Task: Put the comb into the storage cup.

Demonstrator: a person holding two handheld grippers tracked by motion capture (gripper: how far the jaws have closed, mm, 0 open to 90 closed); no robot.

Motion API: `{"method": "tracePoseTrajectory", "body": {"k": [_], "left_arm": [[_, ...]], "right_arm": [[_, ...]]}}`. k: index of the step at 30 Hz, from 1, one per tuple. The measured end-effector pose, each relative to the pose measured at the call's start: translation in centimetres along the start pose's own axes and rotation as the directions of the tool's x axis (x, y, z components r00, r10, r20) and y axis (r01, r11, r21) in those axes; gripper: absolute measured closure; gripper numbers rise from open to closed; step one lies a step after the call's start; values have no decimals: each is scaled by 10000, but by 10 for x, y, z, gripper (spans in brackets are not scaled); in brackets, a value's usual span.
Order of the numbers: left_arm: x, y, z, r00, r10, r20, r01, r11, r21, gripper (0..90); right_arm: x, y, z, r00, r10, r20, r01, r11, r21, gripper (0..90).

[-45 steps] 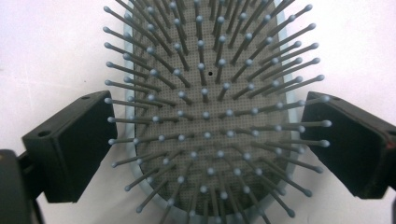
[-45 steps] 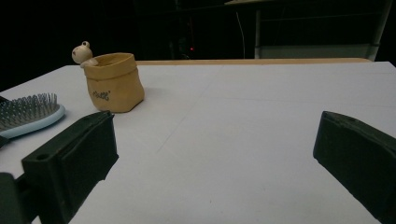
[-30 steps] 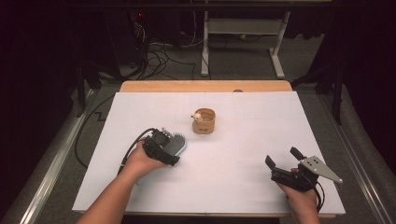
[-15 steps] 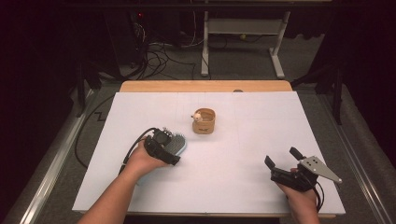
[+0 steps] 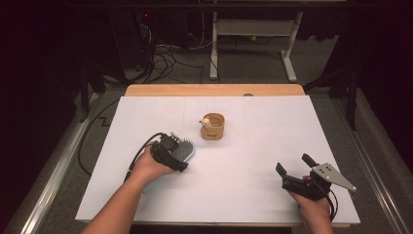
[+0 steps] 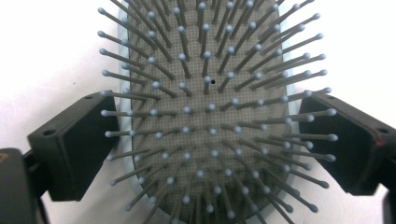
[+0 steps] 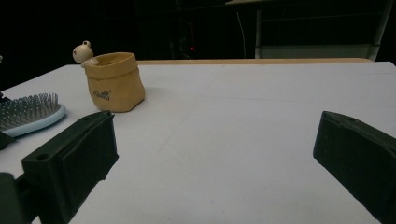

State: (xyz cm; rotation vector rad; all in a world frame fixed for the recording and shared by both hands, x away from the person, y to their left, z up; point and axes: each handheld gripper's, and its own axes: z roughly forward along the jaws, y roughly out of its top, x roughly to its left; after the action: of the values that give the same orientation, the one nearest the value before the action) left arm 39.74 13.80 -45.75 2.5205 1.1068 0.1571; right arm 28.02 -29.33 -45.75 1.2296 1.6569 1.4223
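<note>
Your left gripper (image 5: 181,157) sits over the hairbrush (image 5: 185,149) on the left half of the white table (image 5: 243,165), just near-left of the tan pot (image 5: 213,126). In the left gripper view your jaws flank the brush head (image 6: 210,112) on both sides, right at its edges; can't tell if the pads actually press on the rim or just bracket it.

Brush look: oval paddle head, pale blue rim, grey perforated cushion, rows of grey pins with ball tips pointing up. One small dark dot on the cushion near the middle. It lies flat on the table, bristles up; the handle is hidden under your hand.

Your right gripper (image 5: 294,168) is near the table's near-right corner, well apart from the brush, jaws spread wide with nothing between them. From the right gripper view the pot (image 7: 114,81) stands upright beside the brush (image 7: 28,114), a small round-headed figure (image 7: 84,51) at its rim.
</note>
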Motion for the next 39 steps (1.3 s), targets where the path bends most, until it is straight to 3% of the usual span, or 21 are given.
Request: {"method": "tracePoseTrajectory", "body": {"k": [11, 39], "left_arm": [[1, 0, -2, 9998, 186, 46, -185, 9996, -215, 177], [0, 0, -4, 10000, 12, -14, -13, 9998, -220, 199]], "right_arm": [[0, 0, 0, 10000, 2, 34, -2, 10000, 16, 3], [-1, 0, -1, 10000, 41, 48, -41, 10000, -37, 3]]}}
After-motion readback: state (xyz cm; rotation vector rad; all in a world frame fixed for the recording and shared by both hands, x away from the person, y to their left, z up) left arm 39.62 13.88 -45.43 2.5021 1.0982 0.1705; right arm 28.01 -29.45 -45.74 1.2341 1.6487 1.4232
